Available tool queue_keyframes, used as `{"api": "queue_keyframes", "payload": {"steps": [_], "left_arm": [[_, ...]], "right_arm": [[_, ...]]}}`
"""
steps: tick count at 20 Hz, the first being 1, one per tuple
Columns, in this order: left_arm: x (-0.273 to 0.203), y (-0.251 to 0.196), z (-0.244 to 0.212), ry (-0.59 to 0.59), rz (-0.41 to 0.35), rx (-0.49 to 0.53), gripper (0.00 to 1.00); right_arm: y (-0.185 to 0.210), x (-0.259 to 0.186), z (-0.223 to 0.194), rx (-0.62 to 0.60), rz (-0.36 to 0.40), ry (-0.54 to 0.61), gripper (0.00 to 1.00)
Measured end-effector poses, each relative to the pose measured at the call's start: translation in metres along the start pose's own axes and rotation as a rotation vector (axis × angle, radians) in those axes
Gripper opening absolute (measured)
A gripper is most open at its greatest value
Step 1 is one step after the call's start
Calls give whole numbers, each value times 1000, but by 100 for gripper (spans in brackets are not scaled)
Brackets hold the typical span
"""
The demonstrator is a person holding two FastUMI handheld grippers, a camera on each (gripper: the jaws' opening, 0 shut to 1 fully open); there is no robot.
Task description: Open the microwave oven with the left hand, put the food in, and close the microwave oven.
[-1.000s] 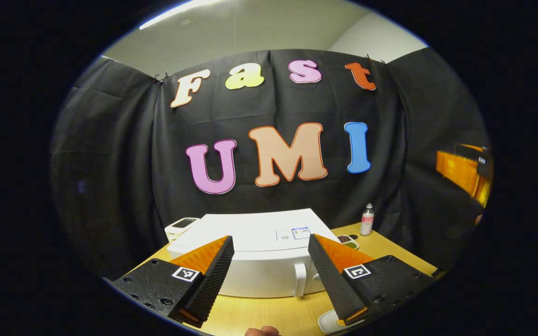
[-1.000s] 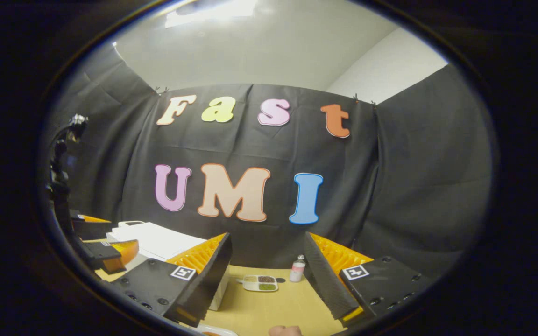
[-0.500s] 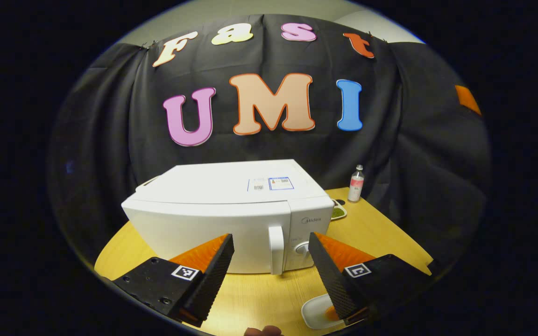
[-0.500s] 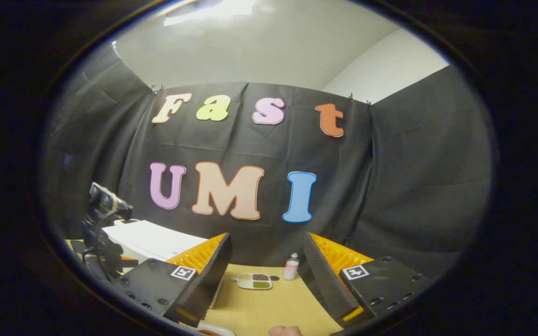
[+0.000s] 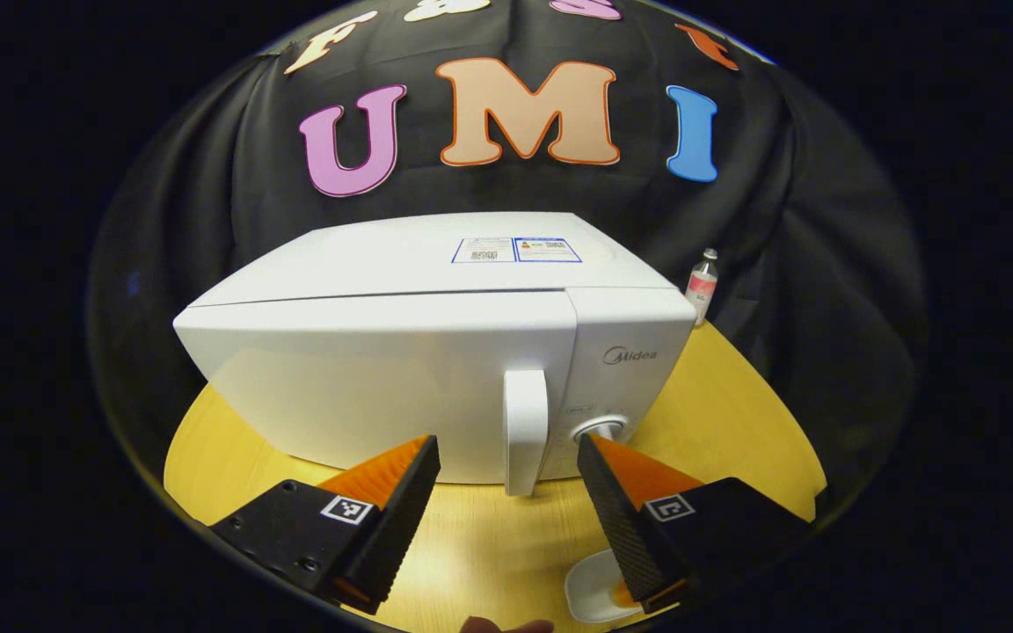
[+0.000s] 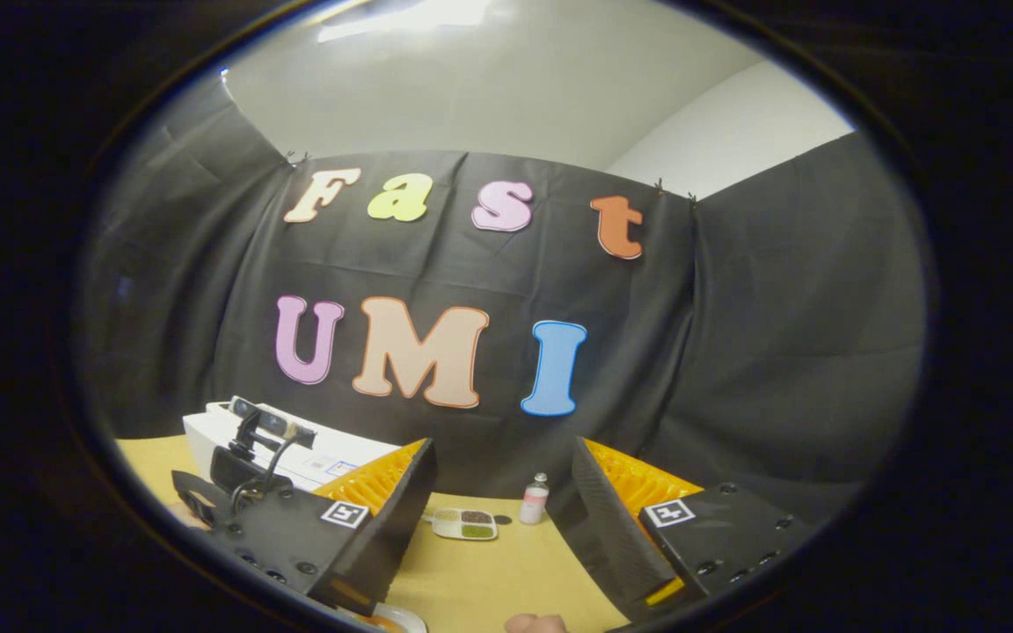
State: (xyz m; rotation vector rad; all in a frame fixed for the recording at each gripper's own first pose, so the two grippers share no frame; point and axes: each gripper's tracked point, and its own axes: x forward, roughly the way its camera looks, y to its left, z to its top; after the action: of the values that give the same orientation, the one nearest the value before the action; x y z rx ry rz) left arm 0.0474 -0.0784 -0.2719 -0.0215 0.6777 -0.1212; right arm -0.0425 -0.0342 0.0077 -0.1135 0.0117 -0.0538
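Left gripper (image 5: 506,514) jaws open, just short of closed microwave (image 5: 436,352) handle (image 5: 525,431). Right gripper (image 6: 498,527) jaws open, empty, above table (image 6: 515,571). Bottle (image 6: 534,499) beyond.

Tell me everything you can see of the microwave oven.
The microwave oven is a white box that looks like smooth plastic, standing upright on the wooden table. Its door is closed. A vertical white handle sits right of the door, a round knob beside it. Stickers lie on top. The left gripper faces the handle, open, not touching.
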Motion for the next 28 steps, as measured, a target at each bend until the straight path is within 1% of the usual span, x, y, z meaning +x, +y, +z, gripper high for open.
{"api": "queue_keyframes", "payload": {"steps": [3, 5, 6, 7, 8, 9, 10, 11, 12, 15, 16, 18, 19, 20, 21, 23, 28], "left_arm": [[11, -3, -5, 24, -7, 30, 96], [17, -2, -4, 21, -7, 50, 93], [19, -2, -4, 27, -10, 57, 88], [21, -5, -7, 42, -18, 63, 84], [23, -10, -12, 62, -42, 61, 77], [25, -14, -15, 77, -63, 61, 73], [26, -11, -15, 84, -53, 67, 53], [29, -14, -19, 84, -64, 65, 41], [26, -13, -14, 80, -72, 61, 25], [25, -13, -15, 70, -92, 51, 19], [25, -12, -15, 73, -95, 53, 16], [24, -13, -16, 80, -96, 64, 10], [24, -13, -15, 77, -94, 57, 8], [24, -13, -15, 63, -94, 41, 4], [23, -13, -13, 41, -95, 40, 2], [23, -14, -13, 20, -99, 98, 2], [22, -13, -14, 13, -116, 84, 2]], "right_arm": [[-6, 0, -3, 6, -10, 10, 96], [-6, 0, -5, 11, -10, 16, 96], [-7, 0, -6, 12, -9, 17, 96], [-6, 0, -6, 14, -7, 20, 96], [-6, 0, -10, 15, -6, 27, 96], [-6, 1, -12, 16, -5, 34, 96], [-5, 0, -14, 16, -1, 41, 96], [-4, 0, -15, 16, 3, 44, 96], [-4, 0, -15, 16, 5, 44, 96], [-3, 1, -14, 19, 8, 42, 96], [-2, 1, -15, 22, 9, 43, 96], [-1, 1, -16, 29, 15, 46, 96], [0, 2, -15, 31, 17, 45, 96], [1, 2, -15, 32, 19, 43, 96], [1, 2, -14, 30, 20, 42, 96], [-1, 2, -14, 29, 17, 39, 96], [-2, 5, -14, 31, 14, 39, 96]]}}
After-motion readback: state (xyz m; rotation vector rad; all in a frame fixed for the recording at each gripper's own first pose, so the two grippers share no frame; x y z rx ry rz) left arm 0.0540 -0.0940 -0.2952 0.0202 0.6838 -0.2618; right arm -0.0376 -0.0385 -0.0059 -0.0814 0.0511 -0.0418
